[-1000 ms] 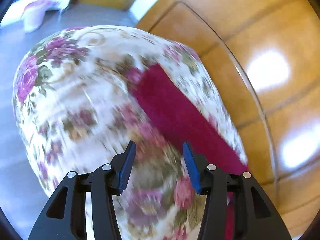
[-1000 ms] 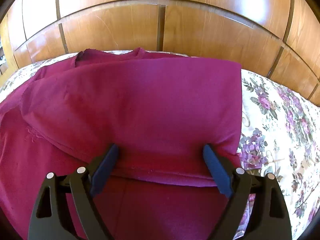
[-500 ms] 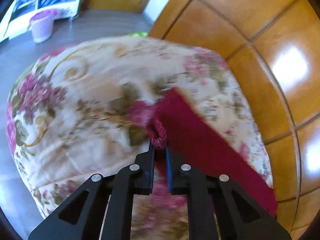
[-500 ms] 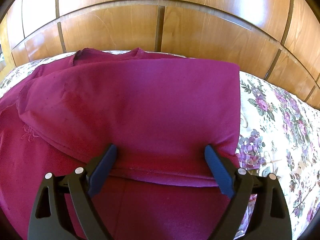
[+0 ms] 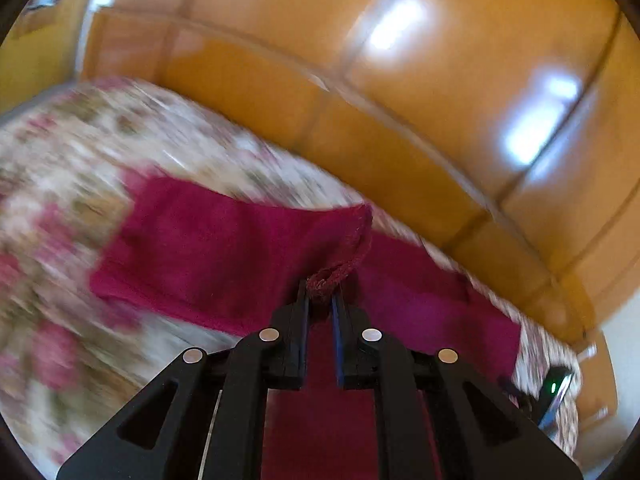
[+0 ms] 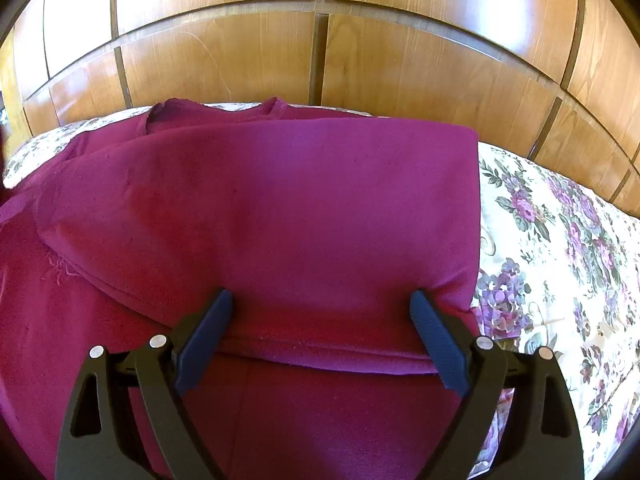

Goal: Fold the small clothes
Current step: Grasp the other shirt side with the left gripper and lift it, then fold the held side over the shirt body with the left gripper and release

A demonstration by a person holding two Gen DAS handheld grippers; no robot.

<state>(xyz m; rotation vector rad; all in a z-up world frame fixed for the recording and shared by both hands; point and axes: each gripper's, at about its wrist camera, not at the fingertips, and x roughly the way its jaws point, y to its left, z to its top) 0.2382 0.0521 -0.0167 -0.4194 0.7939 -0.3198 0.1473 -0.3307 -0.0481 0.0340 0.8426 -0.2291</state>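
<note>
Left wrist view motion-blurred, bedspread (image 5: 72, 184) smeared; glare patches on wood panels (image 5: 400, 92), probably window light. Right wrist view sharp, bright, fisheye-bent edges.

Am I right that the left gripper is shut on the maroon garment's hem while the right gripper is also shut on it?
Not quite: the right gripper is open, fingers spread over the garment, per the right wrist view. The left gripper is indeed shut on the hem.

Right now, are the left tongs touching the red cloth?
Touching. The left wrist view shows the left tongs shut on the rolled hem of the red cloth, which bunches up between the pads.
</note>
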